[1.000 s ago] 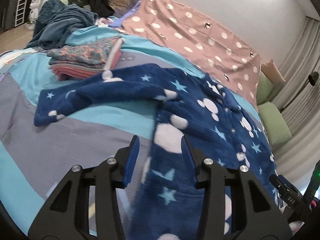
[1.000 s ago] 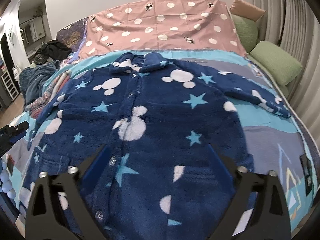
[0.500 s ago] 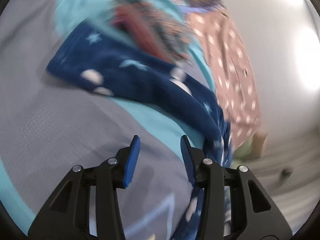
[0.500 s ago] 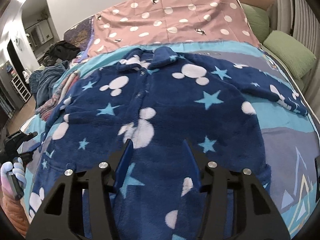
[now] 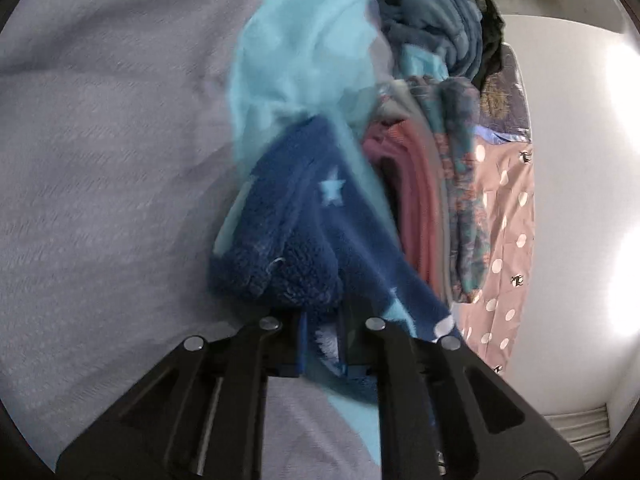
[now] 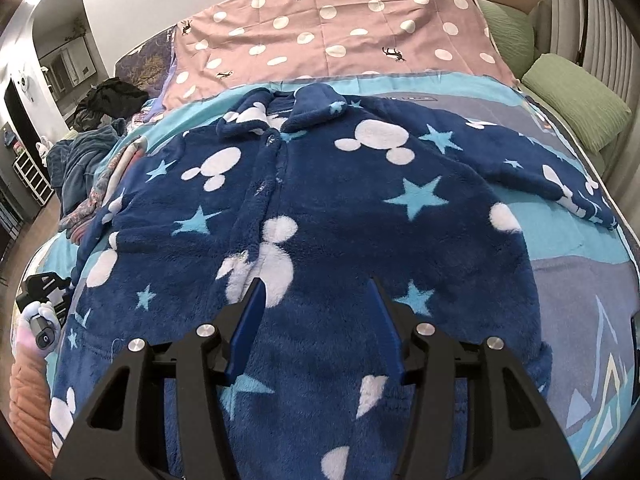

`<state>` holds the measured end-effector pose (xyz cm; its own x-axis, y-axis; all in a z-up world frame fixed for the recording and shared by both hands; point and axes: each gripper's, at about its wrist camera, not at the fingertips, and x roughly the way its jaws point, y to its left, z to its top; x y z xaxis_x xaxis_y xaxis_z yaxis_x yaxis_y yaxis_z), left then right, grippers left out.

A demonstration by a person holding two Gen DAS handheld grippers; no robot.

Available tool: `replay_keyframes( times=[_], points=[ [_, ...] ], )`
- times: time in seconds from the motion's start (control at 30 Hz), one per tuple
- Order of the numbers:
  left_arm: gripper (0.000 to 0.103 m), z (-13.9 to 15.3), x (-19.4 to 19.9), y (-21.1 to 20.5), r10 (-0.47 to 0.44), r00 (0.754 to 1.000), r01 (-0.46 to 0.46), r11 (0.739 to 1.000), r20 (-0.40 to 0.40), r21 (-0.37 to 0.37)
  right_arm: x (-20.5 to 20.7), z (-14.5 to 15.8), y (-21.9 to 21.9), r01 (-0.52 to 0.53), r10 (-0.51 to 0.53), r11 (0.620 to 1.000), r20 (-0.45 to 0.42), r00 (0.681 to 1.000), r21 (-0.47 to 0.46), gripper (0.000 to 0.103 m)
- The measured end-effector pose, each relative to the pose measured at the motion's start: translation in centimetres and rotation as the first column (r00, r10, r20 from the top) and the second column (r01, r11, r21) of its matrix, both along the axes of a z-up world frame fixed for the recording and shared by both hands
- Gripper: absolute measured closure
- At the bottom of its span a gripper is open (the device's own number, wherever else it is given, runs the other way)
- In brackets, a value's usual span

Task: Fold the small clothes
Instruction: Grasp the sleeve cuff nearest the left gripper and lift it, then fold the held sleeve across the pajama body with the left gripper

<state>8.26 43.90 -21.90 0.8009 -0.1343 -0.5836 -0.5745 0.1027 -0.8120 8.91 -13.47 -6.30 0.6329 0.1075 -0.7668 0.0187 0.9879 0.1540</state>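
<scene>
1. A navy fleece robe (image 6: 340,216), patterned with white mouse heads and light blue stars, is lying spread front-up across the bed (image 6: 580,292), its collar at the far end.
2. The left hand-held gripper (image 5: 322,344) is clenching the cuff of the robe's left sleeve (image 5: 296,236); the fleece is bunching between its narrowed fingers and the view is blurring with motion.
3. The right hand-held gripper (image 6: 316,320) is hovering over the robe's near middle, released, its blue fingers (image 6: 250,320) standing apart with nothing between them.
4. The robe's right sleeve (image 6: 552,168) is lying stretched out toward the bed's right edge.
5. A stack of folded clothes (image 5: 436,200) is sitting just beyond the left sleeve.
6. A pink dotted sheet (image 6: 340,28) is covering the far end of the bed.
7. Two green pillows (image 6: 576,100) are resting at the far right.
</scene>
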Motion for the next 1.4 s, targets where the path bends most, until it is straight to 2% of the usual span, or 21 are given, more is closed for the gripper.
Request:
replay_keyframes(
  times=[0.07,0.17,0.2,0.3,0.37,0.4,0.47,0.53,0.67,0.73,0.77,0.83,0.87,0.93,1.0,1.1,1.13,1.17,1.2,1.3,1.4],
  points=[
    [0.093,3.1,1.0,-0.4,-0.036,0.999,0.031,0.993,0.038,0.118,0.2,0.0,-0.2,0.005,-0.005,1.0,0.001,1.0,-0.002,0.049],
    [0.093,10.3,3.3,-2.8,-0.148,0.98,0.1,0.943,0.13,0.319,0.3,0.0,-0.7,0.013,-0.014,1.0,0.008,1.0,0.013,0.049],
    [0.093,13.8,4.5,-4.7,-0.219,0.962,0.135,0.9,0.161,0.415,0.3,0.0,-0.8,0.016,-0.016,1.0,0.009,1.0,0.017,0.049],
    [0.093,20.2,7.1,-10.1,-0.384,0.9,0.207,0.791,0.205,0.575,0.3,-0.2,-1.4,0.025,-0.026,0.999,0.008,1.0,0.036,0.049],
    [0.093,23.5,8.6,-15.0,-0.509,0.832,0.263,0.71,0.219,0.654,0.2,-0.4,-2.1,0.036,-0.036,0.998,0.007,0.999,0.045,0.049],
    [0.093,25.0,9.5,-18.2,-0.587,0.78,0.3,0.654,0.216,0.695,0.1,-0.4,-2.4,0.042,-0.043,0.998,0.006,0.999,0.048,0.049],
    [0.093,26.2,11.2,-23.0,-0.687,0.701,0.356,0.571,0.193,0.739,-0.1,-0.5,-3.3,0.063,-0.063,0.997,0.005,0.998,0.055,0.049],
    [0.093,26.4,12.6,-28.8,-0.783,0.604,0.424,0.474,0.149,0.772,-0.3,-0.5,-4.2,0.082,-0.083,0.995,0.003,0.997,0.062,0.049],
    [0.092,22.9,14.7,-39.7,-0.905,0.424,0.562,0.285,0.025,0.776,-0.9,-0.5,-6.4,0.132,-0.133,0.989,-0.001,0.991,0.073,0.049],
    [0.091,20.3,14.6,-43.6,-0.935,0.354,0.629,0.209,-0.037,0.749,-1.1,-0.5,-7.4,0.151,-0.152,0.986,-0.002,0.988,0.073,0.049],
    [0.089,18.5,14.8,-45.6,-0.944,0.315,0.671,0.153,-0.093,0.725,-1.3,-0.4,-7.9,0.16,-0.16,0.984,-0.002,0.987,0.073,0.049],
    [0.085,15.9,14.6,-47.2,-0.946,0.279,0.711,0.086,-0.167,0.697,-1.5,-0.3,-8.7,0.169,-0.169,0.983,0.001,0.986,0.072,0.049],
    [0.079,15.1,14.6,-47.4,-0.945,0.269,0.72,0.07,-0.186,0.69,-1.5,-0.2,-9.1,0.17,-0.17,0.983,0.003,0.985,0.073,0.049],
    [0.068,14.8,12.8,-47.0,-0.935,0.283,0.714,0.055,-0.215,0.698,-1.3,0.0,-9.6,0.162,-0.163,0.984,0.003,0.987,0.08,0.048],
    [0.054,16.0,11.7,-45.2,-0.915,0.331,0.663,0.054,-0.228,0.746,-0.7,0.2,-9.7,0.148,-0.148,0.984,-0.007,0.989,0.101,0.048],
    [0.035,18.0,9.6,-41.0,-0.856,0.453,0.539,0.041,-0.248,0.842,0.9,0.7,-9.3,0.084,-0.083,0.983,-0.013,0.996,0.165,0.048],
    [0.034,18.4,9.4,-40.3,-0.833,0.487,0.515,0.032,-0.262,0.857,1.5,0.9,-9.0,0.057,-0.055,0.981,-0.017,0.998,0.185,0.048],
    [0.031,18.4,8.9,-38.4,-0.793,0.538,0.49,0.017,-0.287,0.871,2.3,1.0,-8.5,0.021,-0.017,0.978,-0.023,1.0,0.208,0.044],
    [0.029,18.2,8.5,-37.3,-0.764,0.567,0.488,0.011,-0.308,0.873,2.9,1.1,-8.0,-0.005,0.011,0.974,-0.027,1.0,0.227,0.041],
    [0.029,16.4,8.1,-33.1,-0.673,0.633,0.527,0.011,-0.383,0.85,5.5,0.4,-6.9,-0.061,0.08,0.961,-0.061,0.995,0.271,0.037],
    [0.029,13.9,8.9,-29.7,-0.606,0.657,0.59,0.043,-0.449,0.806,8.5,-1.0,-7.2,-0.025,0.068,0.952,-0.133,0.989,0.305,0.037]
  ],
)
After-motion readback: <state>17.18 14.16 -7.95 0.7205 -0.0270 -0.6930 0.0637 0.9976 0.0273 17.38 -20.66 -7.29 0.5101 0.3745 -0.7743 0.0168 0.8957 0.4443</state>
